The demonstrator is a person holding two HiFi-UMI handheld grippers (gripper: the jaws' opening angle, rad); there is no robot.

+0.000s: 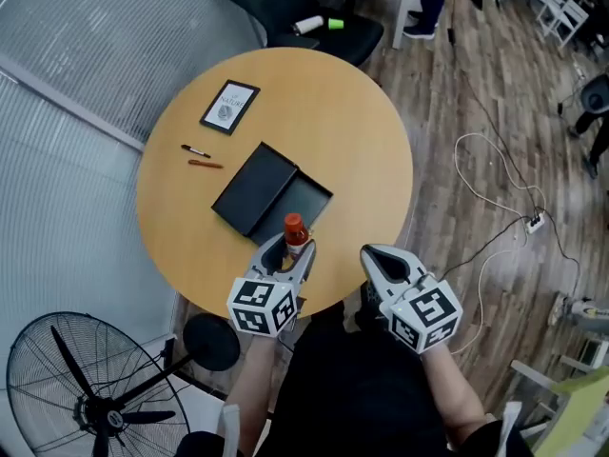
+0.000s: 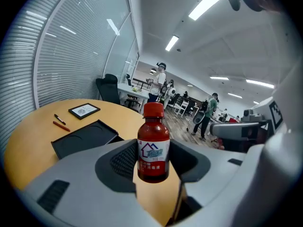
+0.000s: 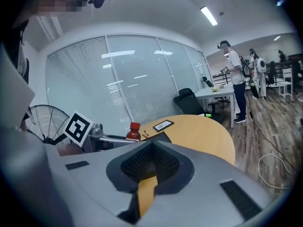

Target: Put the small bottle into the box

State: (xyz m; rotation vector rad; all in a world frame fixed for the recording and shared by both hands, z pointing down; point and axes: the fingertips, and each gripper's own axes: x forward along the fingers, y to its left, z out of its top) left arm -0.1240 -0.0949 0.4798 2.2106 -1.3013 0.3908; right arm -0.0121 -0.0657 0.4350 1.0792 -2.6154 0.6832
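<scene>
Nearest us, the left gripper (image 1: pixel 285 248) is clamped on the small bottle (image 1: pixel 296 232). We see the bottle upright, red cap uppermost, held above the near part of the round table (image 1: pixel 371 122). Just beyond it the black box (image 1: pixel 319 198) lies open on the tabletop. At right, the right gripper (image 1: pixel 369 253) holds nothing, its jaws drawn together.

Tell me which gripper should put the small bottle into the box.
Left. The left gripper grips the small bottle upright between its fingers, right in front of the open black box. The right gripper is empty, fingers together, and sits farther from the box.
</scene>
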